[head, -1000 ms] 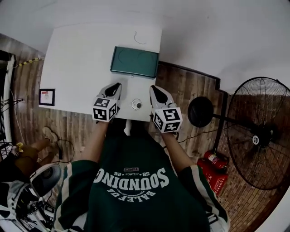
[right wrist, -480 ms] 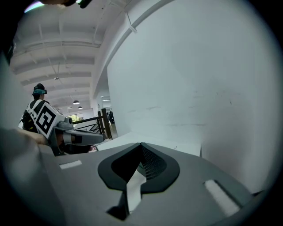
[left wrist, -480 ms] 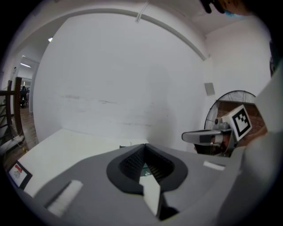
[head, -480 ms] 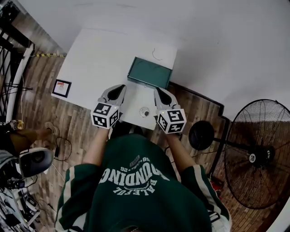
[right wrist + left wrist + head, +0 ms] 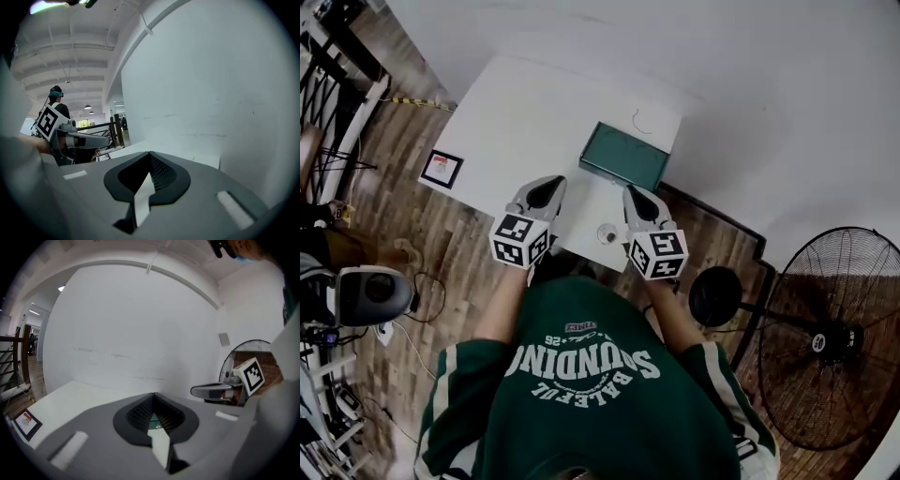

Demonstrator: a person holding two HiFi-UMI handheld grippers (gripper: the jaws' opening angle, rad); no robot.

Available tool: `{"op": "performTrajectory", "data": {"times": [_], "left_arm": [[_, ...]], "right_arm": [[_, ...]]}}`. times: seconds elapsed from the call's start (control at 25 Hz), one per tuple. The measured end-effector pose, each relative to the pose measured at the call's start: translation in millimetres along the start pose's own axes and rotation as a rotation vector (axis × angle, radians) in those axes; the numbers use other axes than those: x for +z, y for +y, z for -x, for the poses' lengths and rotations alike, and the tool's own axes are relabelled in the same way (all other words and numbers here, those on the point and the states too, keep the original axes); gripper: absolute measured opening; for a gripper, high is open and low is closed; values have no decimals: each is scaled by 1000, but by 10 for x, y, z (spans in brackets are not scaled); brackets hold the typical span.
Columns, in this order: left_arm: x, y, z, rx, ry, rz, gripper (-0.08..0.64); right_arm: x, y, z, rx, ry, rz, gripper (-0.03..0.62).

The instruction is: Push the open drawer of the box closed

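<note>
Left gripper [image 5: 551,184] has its jaws pressed together with nothing between them. It's held over the near part of the white table [image 5: 506,112], with a small framed card [image 5: 442,169] at the table's left edge. A small round thing [image 5: 607,233] sits on the near edge between both grippers. The green box [image 5: 623,157] is on the table's far right part, ahead of both tips and not touched. Can't tell the drawer's state. Right gripper [image 5: 635,194] is also pressed together and empty. A floor fan [image 5: 830,337] stands far right.

Soft, even indoor light; gripper views bulge fisheye-style, with black vignetted corners.
</note>
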State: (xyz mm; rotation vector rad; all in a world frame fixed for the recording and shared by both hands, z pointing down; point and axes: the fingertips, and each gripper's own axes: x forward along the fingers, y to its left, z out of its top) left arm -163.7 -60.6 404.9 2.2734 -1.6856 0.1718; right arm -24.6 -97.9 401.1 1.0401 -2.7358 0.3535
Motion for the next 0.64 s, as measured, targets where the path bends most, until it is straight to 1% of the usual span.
{"op": "performTrajectory", "data": {"times": [0.16, 0.36, 0.64], "left_arm": [[-66, 41, 57, 17, -3, 8, 52], [-165, 94, 39, 20, -6, 18, 52], [-273, -34, 21, 35, 12, 11, 52]], "right_arm": [[-56, 77, -24, 14, -6, 3, 2], [-155, 86, -98, 17, -2, 7, 2], [-275, -13, 9, 29, -3, -13, 2]]}}
